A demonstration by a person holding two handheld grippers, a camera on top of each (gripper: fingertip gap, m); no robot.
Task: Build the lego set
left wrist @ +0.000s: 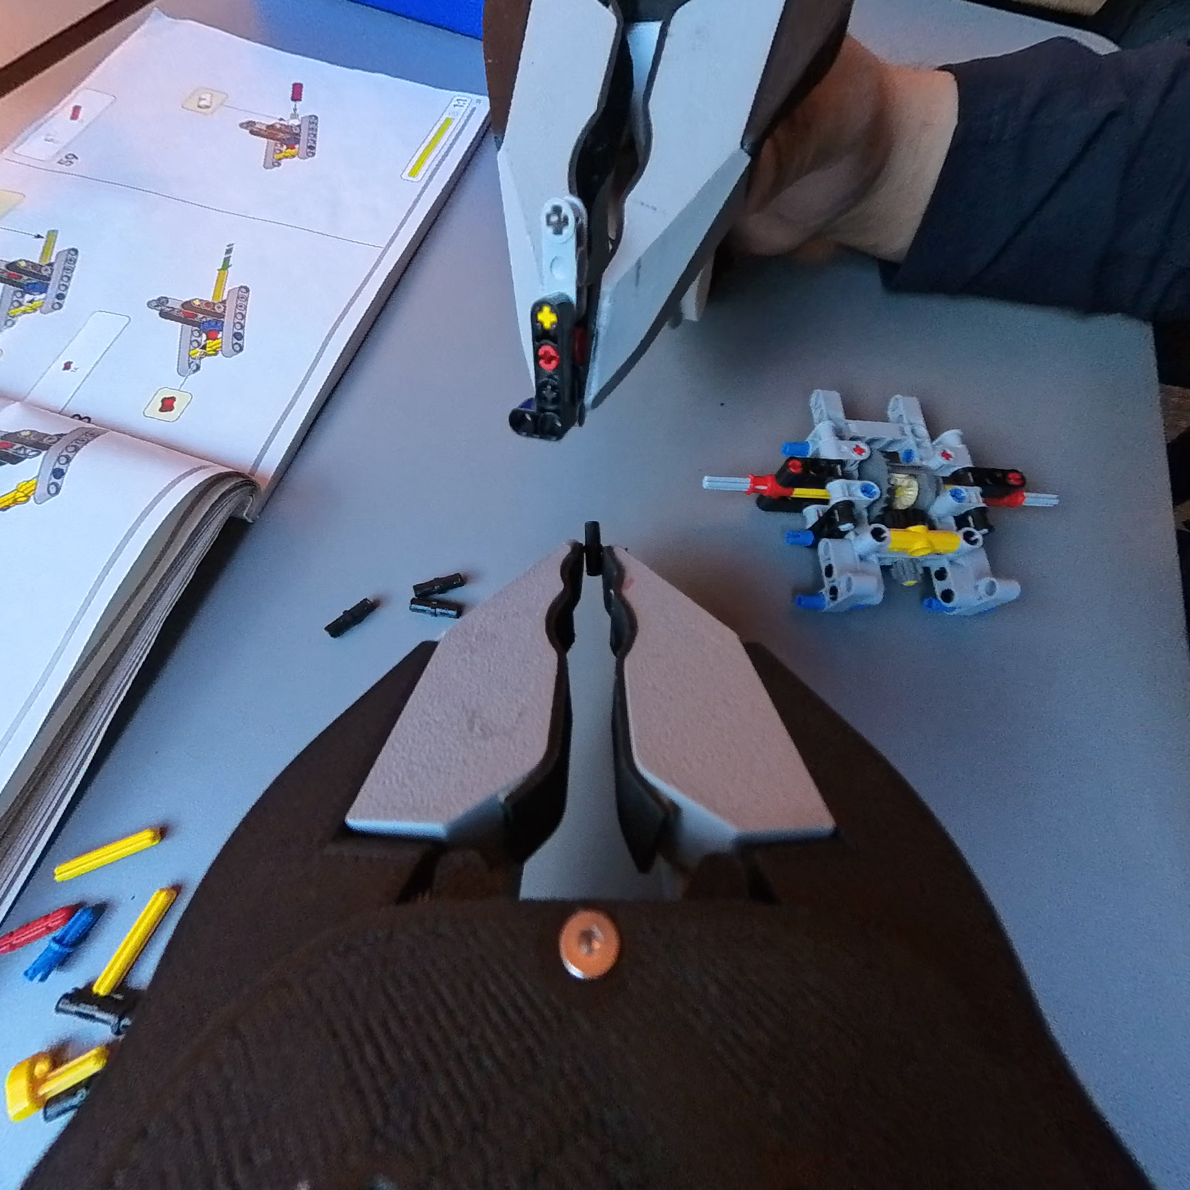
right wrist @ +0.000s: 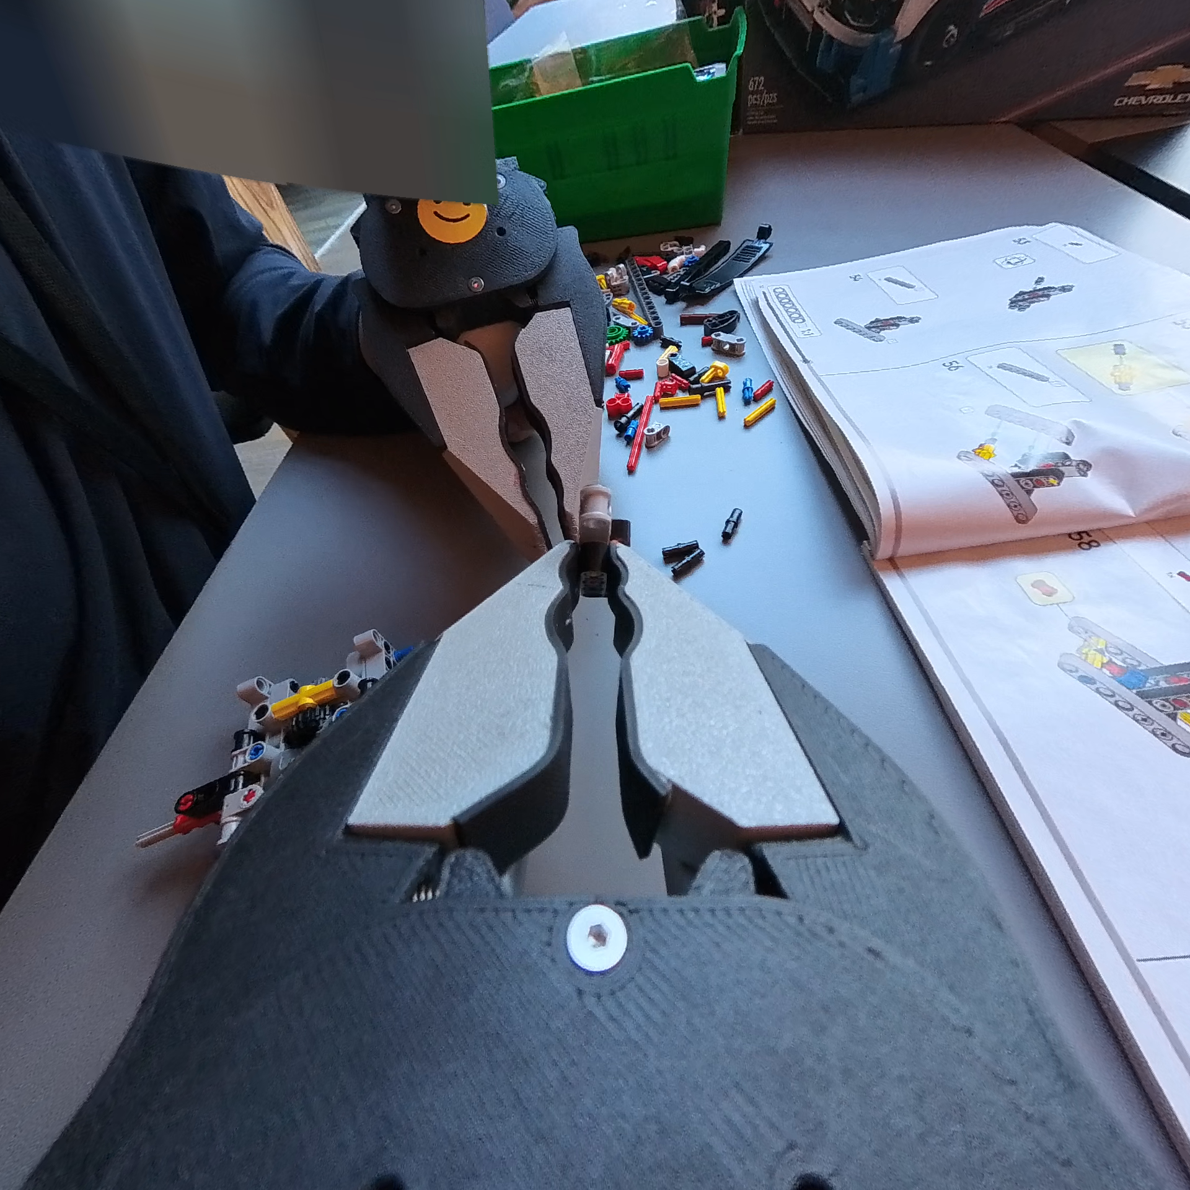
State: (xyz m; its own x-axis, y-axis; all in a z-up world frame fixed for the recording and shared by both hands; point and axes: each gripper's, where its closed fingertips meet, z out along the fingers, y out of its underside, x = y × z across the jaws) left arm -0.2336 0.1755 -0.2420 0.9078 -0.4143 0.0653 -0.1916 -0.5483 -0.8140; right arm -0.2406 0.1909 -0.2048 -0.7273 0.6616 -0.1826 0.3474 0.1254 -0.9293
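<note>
Grey desk [left wrist: 966, 805] surface, seen from both wrist cameras, carrying, from largest to smallest: an open instruction booklet [left wrist: 193, 322]; a green bin [right wrist: 618, 141] at the far edge; a part-built grey, black and yellow brick assembly [left wrist: 895, 509]; a scatter of loose bricks [right wrist: 676, 360]; and three loose black pins [left wrist: 412, 602].

Right tongs [left wrist: 583, 412]: clenched on a small black-and-grey beam sub-assembly [left wrist: 554, 360] fitted with yellow and red axle ends, held above the desk.

Left tongs [left wrist: 591, 554]: clenched on a single black pin [left wrist: 591, 544], about half its length standing clear of the fingertips, pointed toward the lower end of the beam sub-assembly and not touching it.

Hazards, as judged:
- The pin is gripped by a short length only; a push off its axis could rotate it between the pads or flick it out onto the desk.
- The beam sub-assembly is clamped on its flat faces near one end; sideways force at the free end could pivot it or loosen its fitted parts.
- A dropped pin could land among the three loose ones and be confused with them.
- Each hand-held tool could drift, spoiling alignment of pin and hole.
</note>
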